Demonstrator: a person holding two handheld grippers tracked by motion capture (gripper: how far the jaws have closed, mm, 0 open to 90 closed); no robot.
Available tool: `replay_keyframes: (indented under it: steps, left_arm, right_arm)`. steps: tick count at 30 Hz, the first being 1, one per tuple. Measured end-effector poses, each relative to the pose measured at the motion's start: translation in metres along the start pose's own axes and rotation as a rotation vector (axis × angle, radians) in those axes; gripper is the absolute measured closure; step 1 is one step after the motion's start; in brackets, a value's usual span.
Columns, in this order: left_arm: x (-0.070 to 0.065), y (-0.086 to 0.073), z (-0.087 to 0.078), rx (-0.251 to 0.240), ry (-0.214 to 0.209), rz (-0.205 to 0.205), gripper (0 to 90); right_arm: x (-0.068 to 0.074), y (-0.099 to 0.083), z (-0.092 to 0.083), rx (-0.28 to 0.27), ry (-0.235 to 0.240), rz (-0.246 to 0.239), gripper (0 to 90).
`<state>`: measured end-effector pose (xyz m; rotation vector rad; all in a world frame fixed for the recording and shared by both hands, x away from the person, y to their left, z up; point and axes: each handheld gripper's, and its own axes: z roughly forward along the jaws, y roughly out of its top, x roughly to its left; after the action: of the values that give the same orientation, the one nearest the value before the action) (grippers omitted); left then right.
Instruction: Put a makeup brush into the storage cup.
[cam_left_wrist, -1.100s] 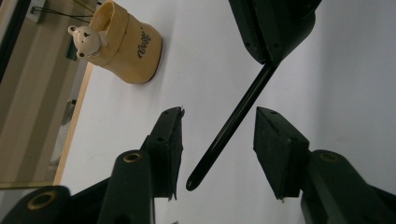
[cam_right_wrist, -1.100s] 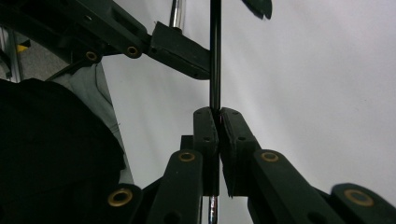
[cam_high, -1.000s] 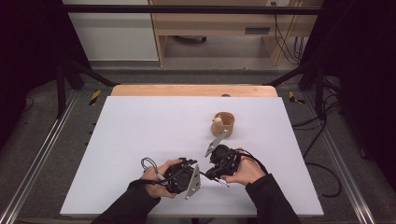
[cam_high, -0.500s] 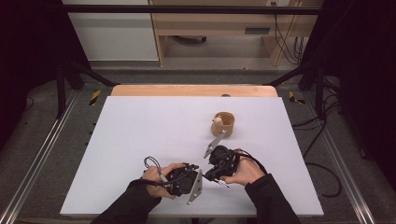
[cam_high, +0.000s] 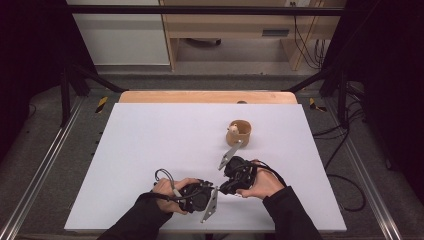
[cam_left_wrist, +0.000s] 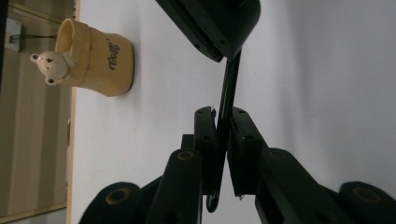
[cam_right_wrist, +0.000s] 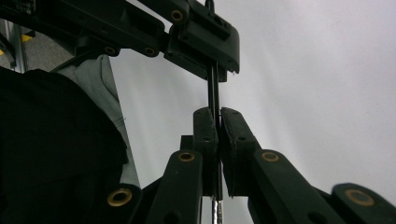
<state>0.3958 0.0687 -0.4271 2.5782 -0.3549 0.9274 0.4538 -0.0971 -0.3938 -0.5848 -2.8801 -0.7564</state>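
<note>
both tools, left (cam_left_wrist: 223, 122) and right (cam_right_wrist: 218, 120), pinch one thin black rod (cam_left_wrist: 229, 88); the mug (cam_left_wrist: 95, 59) with unreadable script stands apart on the open white desk (cam_high: 150, 135).

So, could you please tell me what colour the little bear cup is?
The bear cup is cream-tan, clearest in the left gripper view.

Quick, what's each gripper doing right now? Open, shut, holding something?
Left gripper: its jaws have just been closing and are now shut on a thin black rod.
Right gripper: shut on the same rod.
</note>
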Motion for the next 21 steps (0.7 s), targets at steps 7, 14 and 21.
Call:
replay_keyframes:
  steps: [7, 14, 21]
  left_arm:
    - [0.0, 0.001, 0.0, 0.01, -0.029, -0.007, 85.0]
    - [0.002, -0.001, -0.001, 0.017, -0.038, -0.035, 85.1]
    - [0.006, -0.006, -0.001, 0.028, -0.053, -0.109, 85.1]
  right_arm:
    - [0.0, 0.0, -0.001, -0.003, 0.002, 0.01, 84.3]
    - [-0.002, -0.002, -0.005, -0.038, -0.025, -0.002, 80.9]
    - [-0.005, -0.008, -0.023, -0.158, -0.103, 0.019, 69.0]
